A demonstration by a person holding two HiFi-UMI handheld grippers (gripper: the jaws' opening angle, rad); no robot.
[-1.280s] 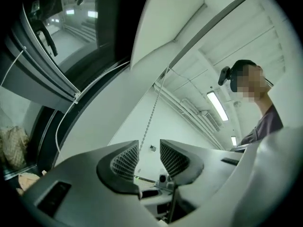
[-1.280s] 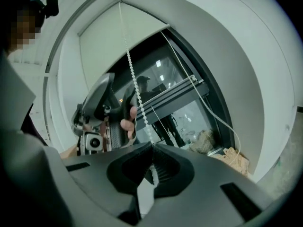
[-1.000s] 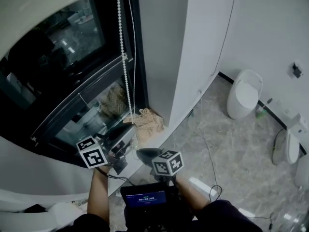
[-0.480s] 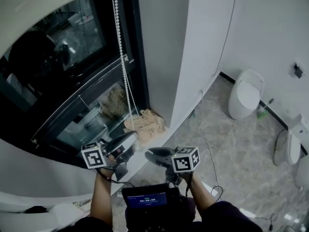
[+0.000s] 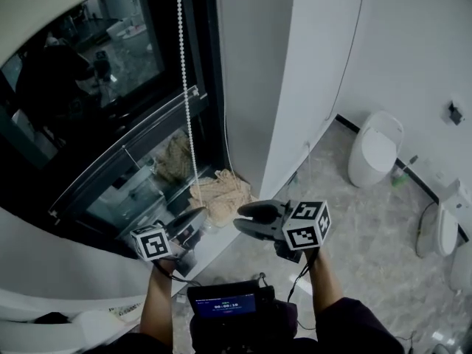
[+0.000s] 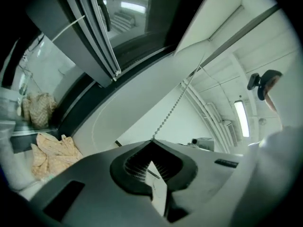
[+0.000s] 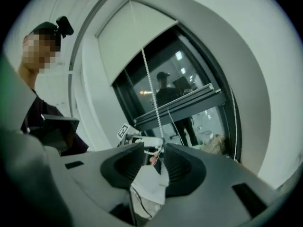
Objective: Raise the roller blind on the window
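The white bead chain [image 5: 187,109] hangs down in front of the dark window [image 5: 110,102]. My left gripper [image 5: 198,214] is at its lower end, shut on the chain [image 6: 173,109], which runs up from the closed jaw tips [image 6: 152,141]. My right gripper [image 5: 243,216] is just right of the left one, and its jaws are opening. In the right gripper view the chain [image 7: 150,89] hangs beyond the gap [image 7: 154,148], and a few beads cross the gap without being pressed. The roller blind [image 7: 130,37] covers the upper part of the window.
A beige cloth bundle [image 5: 220,190] lies on the sill below the chain. A white column [image 5: 295,72] stands right of the window. A white toilet [image 5: 375,147] and another white fixture [image 5: 446,223] stand on the marble floor. A small screen [image 5: 225,304] sits at the person's chest.
The right gripper has let go of the chain, opened, and moved up and to the right. The left gripper has shut on the chain and sunk a little.
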